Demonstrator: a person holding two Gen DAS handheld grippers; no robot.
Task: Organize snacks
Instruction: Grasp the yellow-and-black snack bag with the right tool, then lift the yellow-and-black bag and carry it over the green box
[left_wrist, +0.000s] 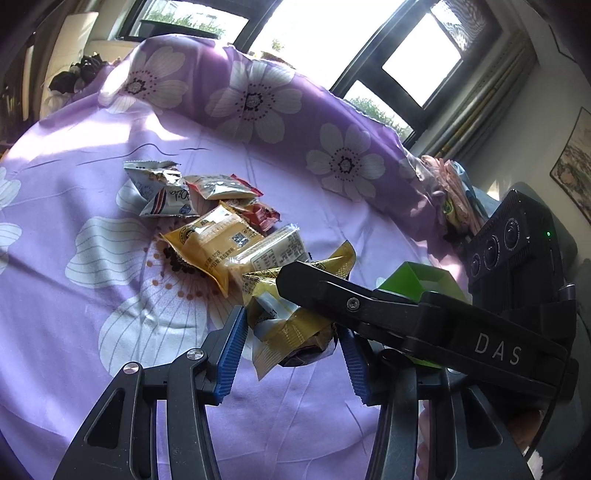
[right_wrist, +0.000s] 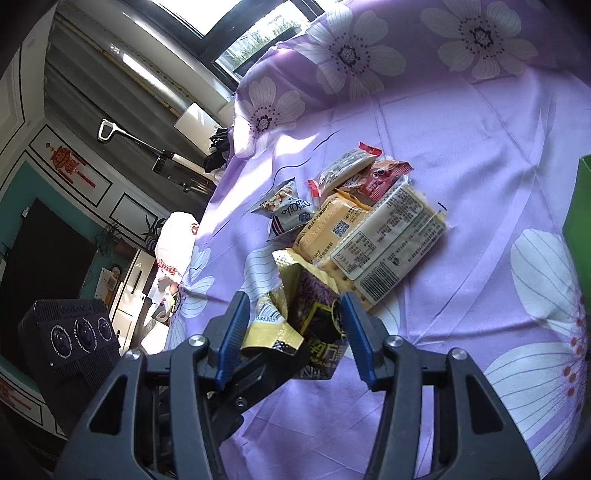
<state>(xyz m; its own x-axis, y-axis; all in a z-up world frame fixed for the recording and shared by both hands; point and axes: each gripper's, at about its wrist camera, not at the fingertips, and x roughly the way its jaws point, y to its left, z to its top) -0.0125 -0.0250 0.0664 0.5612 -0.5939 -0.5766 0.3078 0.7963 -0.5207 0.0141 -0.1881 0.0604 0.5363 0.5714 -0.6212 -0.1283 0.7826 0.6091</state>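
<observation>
A pile of snack packets lies on the purple flowered cloth (left_wrist: 74, 206): a yellow packet (left_wrist: 214, 240), a clear cracker pack (left_wrist: 277, 251), a red packet (left_wrist: 262, 216) and silver packets (left_wrist: 162, 188). Both grippers meet at a crumpled gold and dark packet (left_wrist: 291, 332), which also shows in the right wrist view (right_wrist: 310, 314). My left gripper (left_wrist: 295, 350) has its blue pads either side of it, wide apart. My right gripper (right_wrist: 295, 332) also straddles it with pads apart; its finger (left_wrist: 332, 291) crosses the left wrist view.
A green box (left_wrist: 421, 280) stands at the right of the pile, its wall also at the right wrist view's edge (right_wrist: 580, 206). The cloth rises over a backrest (left_wrist: 258, 92) behind. A white bag (right_wrist: 173, 243) hangs off the cloth's left edge.
</observation>
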